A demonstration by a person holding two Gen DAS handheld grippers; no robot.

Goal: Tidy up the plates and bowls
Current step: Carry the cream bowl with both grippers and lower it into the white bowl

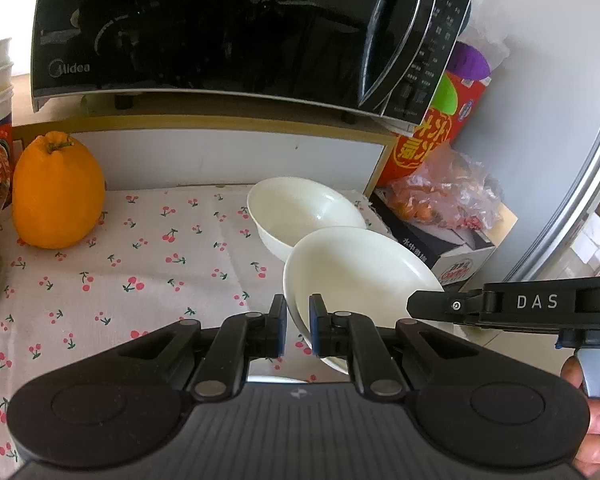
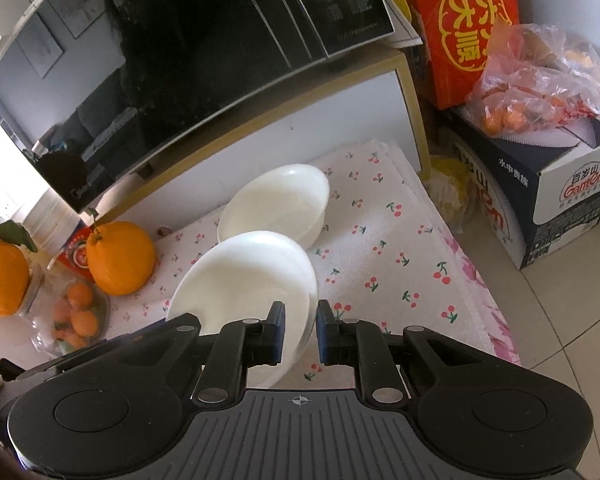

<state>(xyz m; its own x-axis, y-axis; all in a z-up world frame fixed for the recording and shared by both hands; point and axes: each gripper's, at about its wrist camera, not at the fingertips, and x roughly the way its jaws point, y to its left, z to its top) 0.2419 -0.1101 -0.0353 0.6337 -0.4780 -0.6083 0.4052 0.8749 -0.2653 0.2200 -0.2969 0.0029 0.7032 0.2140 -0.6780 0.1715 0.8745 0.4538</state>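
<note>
The left claw [image 1: 298,322] pinches the near rim of a white plate [image 1: 356,276], held tilted above the cherry-print worktop [image 1: 140,272] just near of the white bowl [image 1: 300,208]. The right claw [image 2: 300,330] straddles the rim (contact unclear). A thin, glossy edge could slip and strike the bowl.

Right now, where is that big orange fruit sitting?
The big orange fruit sits at the left of the cherry-print cloth in the left wrist view, below the black microwave, well left of the two white bowls.
</note>
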